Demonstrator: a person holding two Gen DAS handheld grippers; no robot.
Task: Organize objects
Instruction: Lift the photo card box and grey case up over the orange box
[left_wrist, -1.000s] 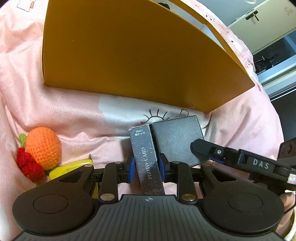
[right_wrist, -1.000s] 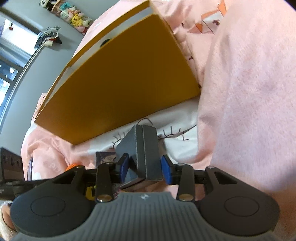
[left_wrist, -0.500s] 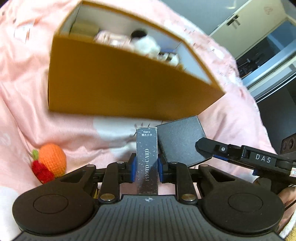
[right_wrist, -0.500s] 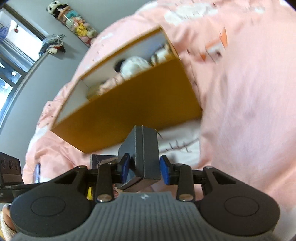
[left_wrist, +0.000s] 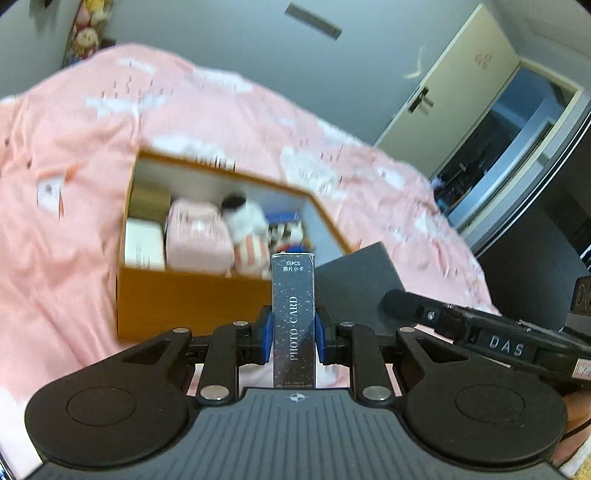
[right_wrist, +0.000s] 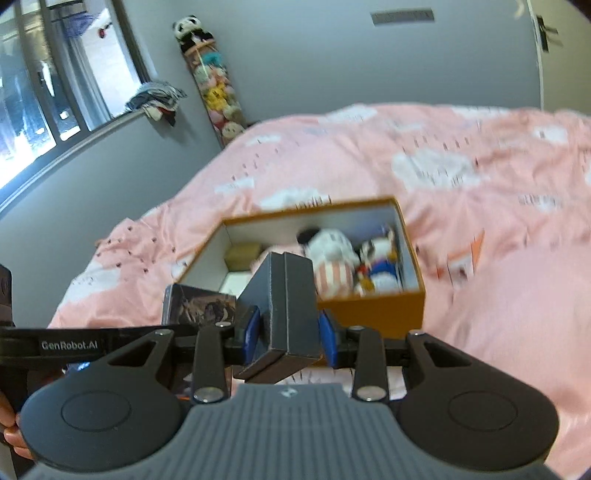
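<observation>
Clearly both claws are loaded. The left gripper (left_wrist: 293, 328) is clamped on a narrow photo card box (left_wrist: 293, 317), blue pads (left_wrist: 265, 334) pressing its two slim sides; the box stands upright between them, its long axis running straight out along the fingers. The right gripper (right_wrist: 286, 330) is closed on a dark grey case (right_wrist: 286, 306), held edge-on and somewhat tilted, one corner dipping toward the palm.

Beyond both claws, ahead and lower, the orange storage box (left_wrist: 177, 295) sits open-topped on the pink bedspread (left_wrist: 74, 155). Inside lie a pink pouch (left_wrist: 199, 236), a white carton (left_wrist: 142, 243), and a striped plush toy (right_wrist: 332, 254), all blurred.

From the left wrist view the opening lies forward and to the left of the card box; from the right wrist view it sits almost dead ahead of the grey case, just past its top edge. Neither item is over the rim yet. The right claw looks nearer to the opening, so it probably drops first. Free room appears mostly at the box's near-left corner, and each item would likely need tipping down to go in lengthwise.
</observation>
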